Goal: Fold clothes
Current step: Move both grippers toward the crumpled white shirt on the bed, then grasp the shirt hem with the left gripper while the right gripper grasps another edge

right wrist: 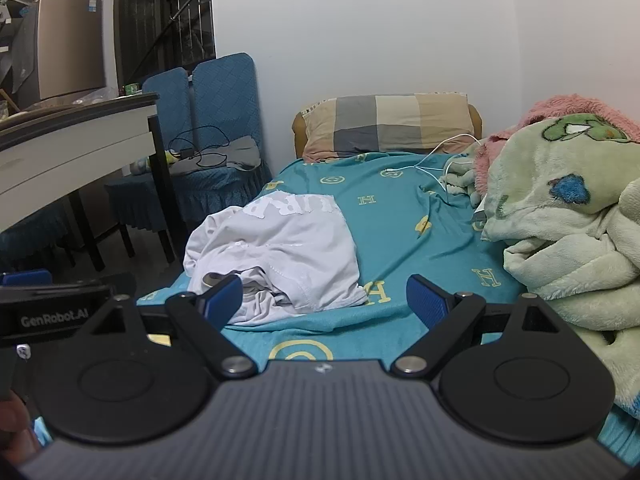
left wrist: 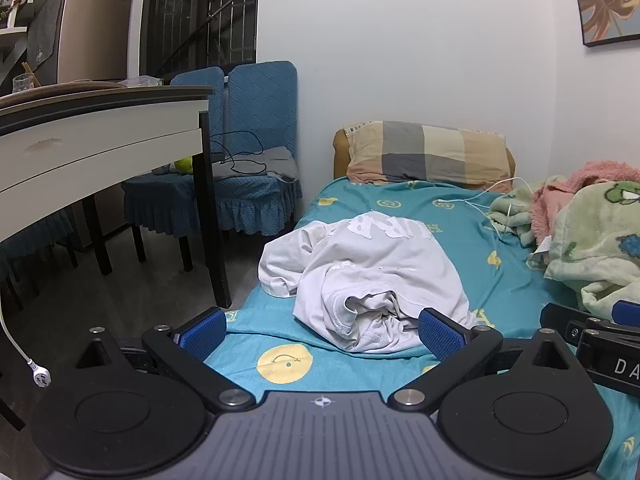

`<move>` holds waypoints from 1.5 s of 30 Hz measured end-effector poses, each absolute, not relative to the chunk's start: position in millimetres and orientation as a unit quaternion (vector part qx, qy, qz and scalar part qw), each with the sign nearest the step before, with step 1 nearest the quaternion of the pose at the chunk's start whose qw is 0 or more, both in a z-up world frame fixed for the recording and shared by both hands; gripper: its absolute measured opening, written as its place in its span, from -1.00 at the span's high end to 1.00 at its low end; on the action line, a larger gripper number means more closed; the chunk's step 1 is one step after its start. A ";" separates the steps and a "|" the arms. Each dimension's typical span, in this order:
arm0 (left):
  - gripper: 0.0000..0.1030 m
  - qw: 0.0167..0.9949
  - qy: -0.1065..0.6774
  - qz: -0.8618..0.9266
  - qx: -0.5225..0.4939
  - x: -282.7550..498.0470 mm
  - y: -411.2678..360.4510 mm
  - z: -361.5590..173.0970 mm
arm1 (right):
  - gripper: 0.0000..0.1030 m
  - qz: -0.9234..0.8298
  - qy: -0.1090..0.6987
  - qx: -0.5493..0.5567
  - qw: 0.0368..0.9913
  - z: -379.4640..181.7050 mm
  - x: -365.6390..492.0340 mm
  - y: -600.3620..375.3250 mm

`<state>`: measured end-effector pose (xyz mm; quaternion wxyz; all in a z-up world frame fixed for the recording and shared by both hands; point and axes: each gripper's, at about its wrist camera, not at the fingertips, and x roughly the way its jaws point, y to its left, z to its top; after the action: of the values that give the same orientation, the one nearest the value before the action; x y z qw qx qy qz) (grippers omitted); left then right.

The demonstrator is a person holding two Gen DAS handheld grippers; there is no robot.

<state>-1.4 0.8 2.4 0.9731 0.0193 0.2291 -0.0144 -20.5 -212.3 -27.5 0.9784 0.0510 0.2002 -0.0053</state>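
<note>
A crumpled white T-shirt [left wrist: 368, 276] with pale lettering lies in a heap on the teal bedsheet [left wrist: 472, 224], near the bed's left edge. It also shows in the right wrist view [right wrist: 280, 256]. My left gripper [left wrist: 322, 334] is open and empty, hovering just in front of the shirt's near edge. My right gripper [right wrist: 326, 300] is open and empty, to the right of the left one, with the shirt ahead and to its left. The left gripper's body shows at the left of the right wrist view [right wrist: 52, 312].
A plaid pillow [left wrist: 428, 152] lies at the head of the bed. Green and pink blankets [right wrist: 560, 216] are piled along the right side. A white charging cable [right wrist: 436, 160] runs over the sheet. A table [left wrist: 100, 136] and blue chairs [left wrist: 240, 152] stand left of the bed.
</note>
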 end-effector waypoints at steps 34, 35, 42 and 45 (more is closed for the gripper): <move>-0.80 0.964 0.258 -0.062 0.029 91.8 -11.1 -50.4 | -0.76 -0.025 0.192 0.085 0.977 -25.4 -23.4 -230.4; -0.75 0.962 0.263 -0.063 0.029 101.9 -12.8 -54.9 | -0.76 -0.026 0.194 0.089 0.977 -26.3 -22.6 -232.1; -0.31 0.952 0.295 -0.070 0.036 170.1 -22.5 -93.1 | -0.76 -0.033 0.208 0.106 0.972 -35.7 -12.4 -243.0; 0.15 0.951 0.297 -0.073 0.038 187.6 -21.9 -110.1 | -0.76 -0.039 0.218 0.109 0.969 -44.6 -3.1 -246.8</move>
<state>187.6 -21.9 -110.1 0.9514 0.0375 0.2968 -0.0732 -3.1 -246.8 -44.6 0.9690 0.1093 0.2181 -0.0395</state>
